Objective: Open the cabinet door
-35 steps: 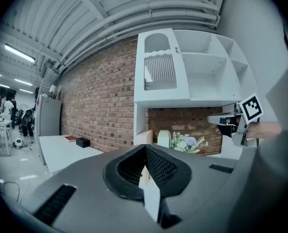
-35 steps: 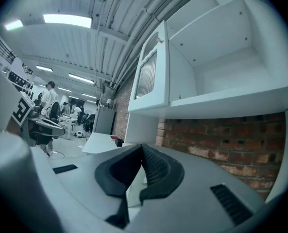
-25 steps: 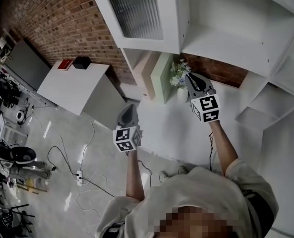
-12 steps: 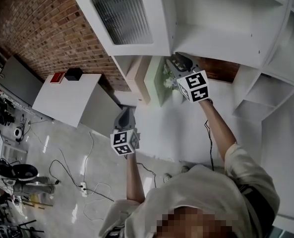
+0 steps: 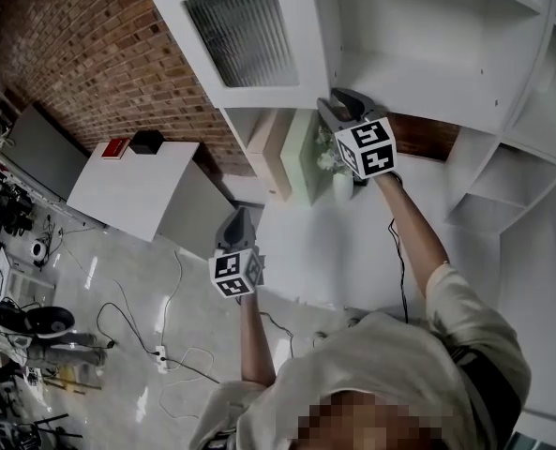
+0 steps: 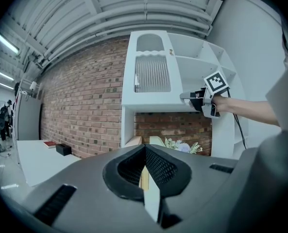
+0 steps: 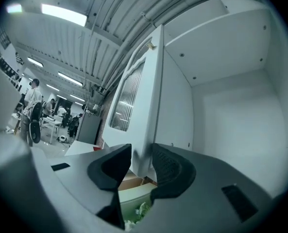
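The door is smooth, white and matt, with a ribbed pane. The wall is rough brick. The floor is glossy. The left gripper has a matt grey plastic shell and black, finely gridded pads.

One cabinet door is showing, with one ribbed pane in it. One white table is standing by the brick wall, carrying one red book and one black box. Two boards are leaning under the cabinet: one beige board and one pale green board. One vase of flowers is sitting beside them. One power strip is lying on the floor.
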